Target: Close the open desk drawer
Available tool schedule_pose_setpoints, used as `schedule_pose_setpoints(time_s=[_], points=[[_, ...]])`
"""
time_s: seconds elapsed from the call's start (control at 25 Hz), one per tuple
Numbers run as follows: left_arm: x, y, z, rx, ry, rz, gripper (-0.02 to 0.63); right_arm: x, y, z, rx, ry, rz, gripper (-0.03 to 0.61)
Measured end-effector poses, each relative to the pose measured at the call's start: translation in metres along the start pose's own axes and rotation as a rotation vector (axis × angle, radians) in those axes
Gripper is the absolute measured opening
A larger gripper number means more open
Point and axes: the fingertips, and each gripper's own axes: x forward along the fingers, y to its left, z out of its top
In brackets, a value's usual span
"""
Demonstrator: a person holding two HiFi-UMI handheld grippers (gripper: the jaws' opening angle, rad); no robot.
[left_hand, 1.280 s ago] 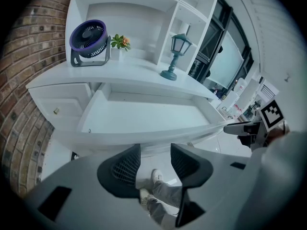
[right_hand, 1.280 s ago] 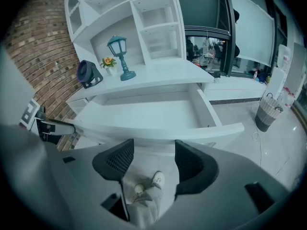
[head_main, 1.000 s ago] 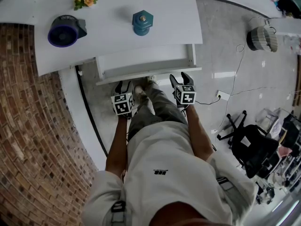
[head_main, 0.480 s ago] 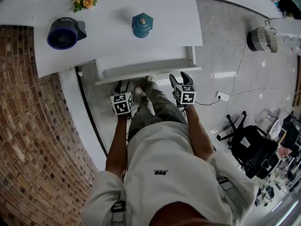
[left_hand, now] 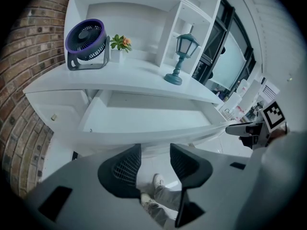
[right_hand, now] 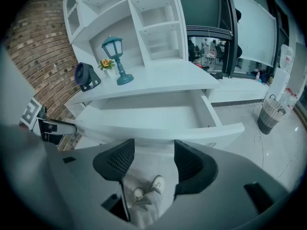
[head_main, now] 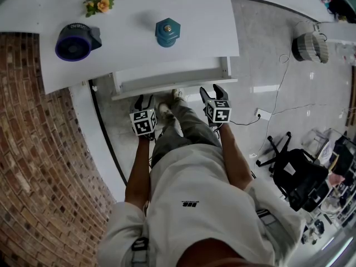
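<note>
**Drawer Left Open Beneath White Desk**

The drawer (head_main: pixel 169 75) is seen pulled out from under the desk (head_main: pixel 139 52), its front panel turned toward the person. The left gripper (head_main: pixel 146 100) and the right gripper (head_main: pixel 214 90) are held just before that panel, each with jaws parted and nothing between them. A blue lantern (head_main: pixel 167 30), a purple fan (head_main: pixel 75 39) and flowers (head_main: pixel 99 0) are set on the desk.

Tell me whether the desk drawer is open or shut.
Open: the drawer juts out from under the desktop, its white inside showing in both gripper views.
</note>
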Motion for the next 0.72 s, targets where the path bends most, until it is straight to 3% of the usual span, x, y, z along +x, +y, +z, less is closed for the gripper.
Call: schedule_pose_setpoints(time_s=[0.72], points=[[0.013, 0.005, 0.022, -0.009, -0.015, 0.012, 0.199, 0.015, -0.004, 0.02, -0.003, -0.008, 0.008, 0.259]])
